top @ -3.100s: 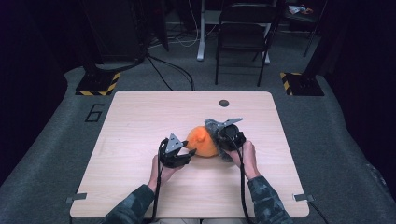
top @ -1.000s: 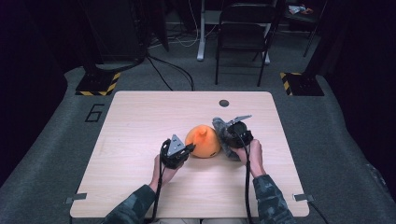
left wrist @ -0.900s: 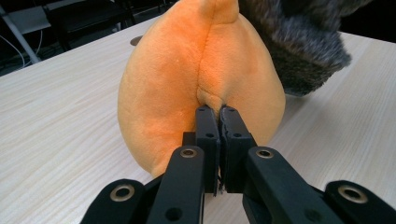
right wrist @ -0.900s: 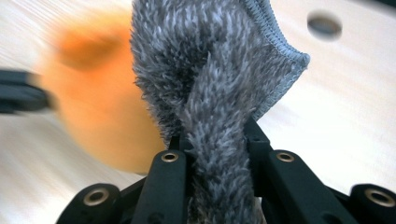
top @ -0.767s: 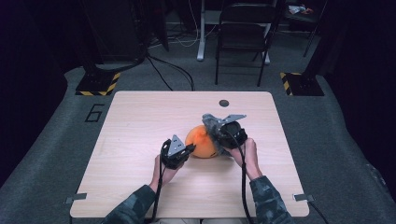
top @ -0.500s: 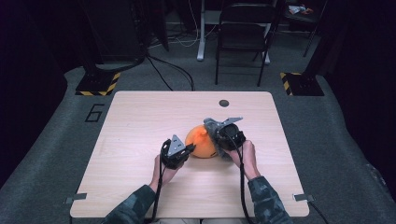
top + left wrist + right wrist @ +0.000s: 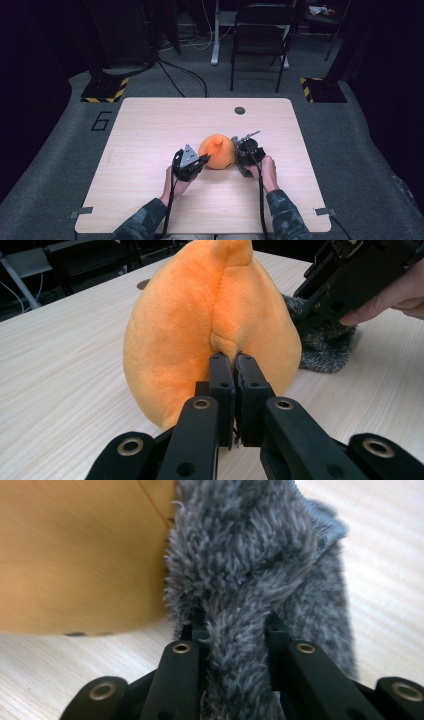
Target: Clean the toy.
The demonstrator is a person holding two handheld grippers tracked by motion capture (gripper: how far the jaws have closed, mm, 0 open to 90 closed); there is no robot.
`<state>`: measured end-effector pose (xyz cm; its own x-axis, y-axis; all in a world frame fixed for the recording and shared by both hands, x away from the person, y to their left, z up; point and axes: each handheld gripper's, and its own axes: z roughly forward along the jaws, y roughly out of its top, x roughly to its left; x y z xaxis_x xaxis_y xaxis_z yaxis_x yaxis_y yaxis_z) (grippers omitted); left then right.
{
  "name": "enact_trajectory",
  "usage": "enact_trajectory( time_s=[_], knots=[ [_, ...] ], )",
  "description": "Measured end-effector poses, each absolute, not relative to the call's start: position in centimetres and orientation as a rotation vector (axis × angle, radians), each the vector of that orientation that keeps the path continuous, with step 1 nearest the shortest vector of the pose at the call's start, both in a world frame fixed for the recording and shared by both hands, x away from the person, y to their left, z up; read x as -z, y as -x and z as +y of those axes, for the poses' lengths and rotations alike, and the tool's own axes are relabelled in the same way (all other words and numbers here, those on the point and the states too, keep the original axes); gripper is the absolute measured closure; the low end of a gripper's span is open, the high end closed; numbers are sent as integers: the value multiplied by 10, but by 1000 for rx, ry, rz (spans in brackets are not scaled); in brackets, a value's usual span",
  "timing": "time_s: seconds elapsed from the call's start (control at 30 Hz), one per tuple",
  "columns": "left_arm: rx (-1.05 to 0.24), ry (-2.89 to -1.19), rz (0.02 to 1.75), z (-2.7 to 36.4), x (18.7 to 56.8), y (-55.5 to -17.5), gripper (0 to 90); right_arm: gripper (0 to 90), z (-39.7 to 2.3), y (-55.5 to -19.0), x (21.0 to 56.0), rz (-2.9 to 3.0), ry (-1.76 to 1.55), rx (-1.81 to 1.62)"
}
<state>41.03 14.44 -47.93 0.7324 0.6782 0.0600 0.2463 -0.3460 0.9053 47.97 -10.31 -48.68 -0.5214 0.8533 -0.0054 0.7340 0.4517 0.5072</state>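
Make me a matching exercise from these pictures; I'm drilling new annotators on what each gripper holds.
Things:
1. left gripper
2. right gripper
3. dark round disc
4. folding chair

States or places:
a. on the floor beyond the table
b. clamped on grey furry fabric
c. pinching the orange plush toy
d. lying alone near the table's far edge

Pairs: 1-c, 2-b, 3-d, 4-a

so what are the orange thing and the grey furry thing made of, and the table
Orange toy: short-pile plush fabric, matte, with a stitched seam down its middle. Grey piece: longer shaggy faux fur, fibres standing out. Table: pale wood-grain top, smooth; probably laminate, though real wood can't be ruled out.
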Motion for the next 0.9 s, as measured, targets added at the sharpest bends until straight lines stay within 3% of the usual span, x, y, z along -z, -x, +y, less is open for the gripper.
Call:
enact_trajectory(
  time_s=[0.13, 0.37, 0.57, 0.67, 0.77, 0.9],
  knots=[
    [-532, -1913, 718, 146, 479, -411, 874, 758, -107, -478, 472, 2423, -1355, -682],
    [-528, -1914, 702, 145, 479, -411, 872, 758, -104, -454, 404, 2283, -1213, -989],
    [-533, -1914, 711, 145, 481, -412, 850, 766, -77, -455, 429, 2345, -1151, -960],
    [-521, -1916, 713, 148, 481, -414, 787, 770, -76, -459, 435, 2335, -1164, -982],
    [-522, -1930, 710, 146, 481, -413, 650, 771, -75, -459, 439, 2327, -1184, -980],
    [-539, -1941, 714, 147, 479, -411, 548, 771, -77, -461, 443, 2326, -1190, -974]
  ],
)
